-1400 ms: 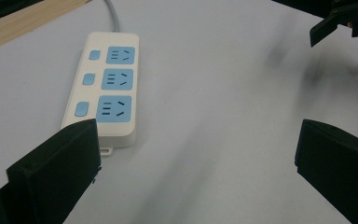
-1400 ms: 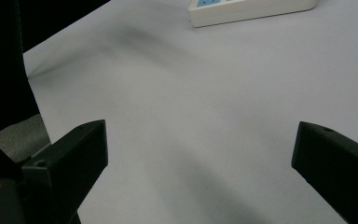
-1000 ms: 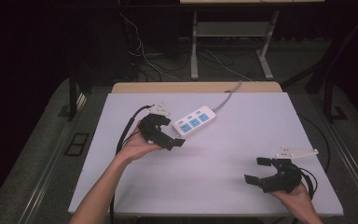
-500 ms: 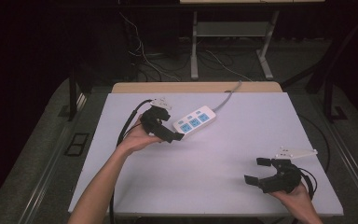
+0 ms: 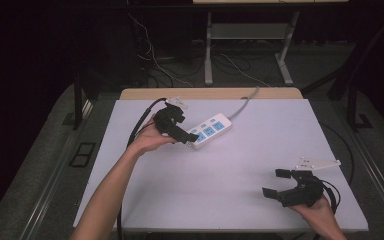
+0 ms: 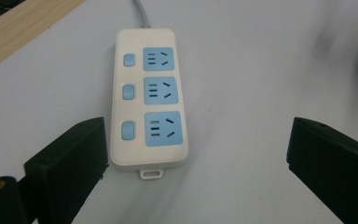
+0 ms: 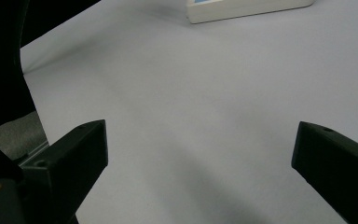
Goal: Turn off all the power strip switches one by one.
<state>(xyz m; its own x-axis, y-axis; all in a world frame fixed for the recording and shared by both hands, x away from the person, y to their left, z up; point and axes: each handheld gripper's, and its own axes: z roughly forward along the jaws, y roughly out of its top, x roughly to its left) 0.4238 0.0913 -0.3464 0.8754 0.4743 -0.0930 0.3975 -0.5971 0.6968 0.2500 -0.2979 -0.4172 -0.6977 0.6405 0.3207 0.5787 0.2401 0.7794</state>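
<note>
Power strip (image 6: 149,97) lies flat on the white counter (image 5: 230,165), just ahead of my left gripper (image 5: 179,131) and a little toward its left finger. In the left gripper view its near short end, with a small hanging loop, sits between my two black fingers (image 6: 70,163) but closer to the left one, and I cannot tell whether that finger touches it. The strip is cream-white with three blue sockets in a row and a blue switch beside each, on the side nearer my left finger. Faint red glows show by the switches. Its grey cable (image 5: 243,102) leaves the far end and runs away from me toward the counter's wooden back edge (image 5: 210,93).

My left fingers stand wide apart, holding nothing. My left hand (image 5: 150,140) carries that gripper slightly above the counter, at the strip's near end, with its black cable trailing back toward me on the left.

My right gripper (image 5: 289,186) is well apart from the strip, near the front right corner of the counter, held in my right hand (image 5: 317,210). Its fingers (image 7: 74,154) are also spread wide, with bare counter between them. In the right gripper view, the strip's pale edge (image 7: 249,10) shows far ahead of those fingers, at the top. A grey three-cornered plate (image 5: 317,163) sits on top of that gripper.
</note>
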